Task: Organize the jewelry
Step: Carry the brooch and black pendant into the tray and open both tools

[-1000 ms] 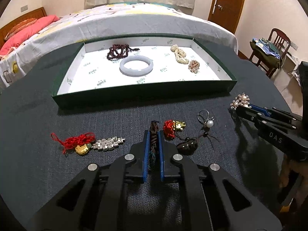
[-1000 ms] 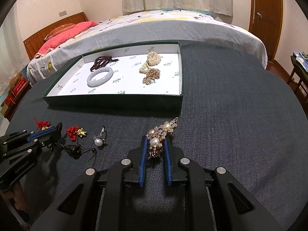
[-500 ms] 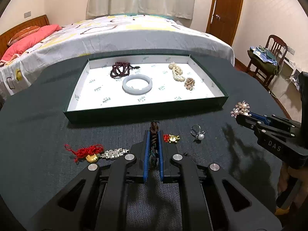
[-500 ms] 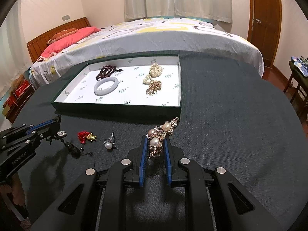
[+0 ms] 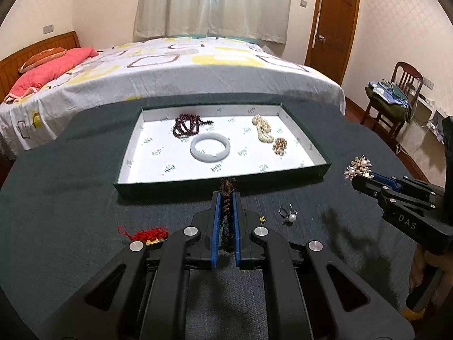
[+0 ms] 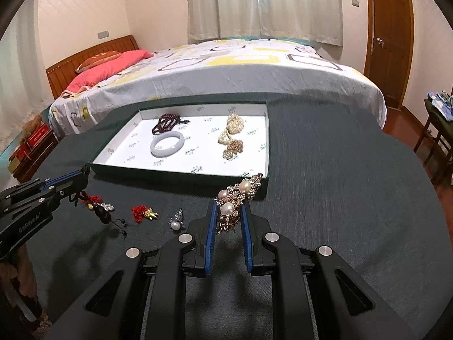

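Jewelry lies partly in the green tray (image 5: 317,170) and partly loose on the dark tablecloth (image 5: 70,198). From the left wrist camera, the left gripper (image 5: 226,198) is raised above the cloth, pointing toward 12 o'clock at the tray's near wall, its blue-padded fingers (image 5: 215,226) clenched on a dark braided cord (image 5: 226,195) whose tip sticks out past the fingertips. At 3 o'clock in that view, the right gripper (image 5: 357,176) is held in the air level with the tray's near right corner, gripping a pearl brooch (image 5: 357,166) at its tip. From the right wrist camera, the brooch (image 6: 236,198) sits between the fingertips, leaning toward 1 o'clock over the tray's near right corner.

Inside the tray rest a dark red bead strand (image 5: 188,126), a pale bangle (image 5: 210,149) just in front of it, a cream bead strand (image 5: 262,127) and a small gold cluster (image 5: 279,145).

On the cloth before the tray lie a pearl ring (image 5: 289,214) at 4 o'clock of the left fingertips, a red tassel charm (image 5: 147,233) at 8 o'clock, and, in the right wrist view, a second red-and-gold charm (image 6: 144,213). A dark beaded pendant (image 6: 104,214) hangs below the left gripper's tip. A bed (image 5: 184,68) stands beyond the table.
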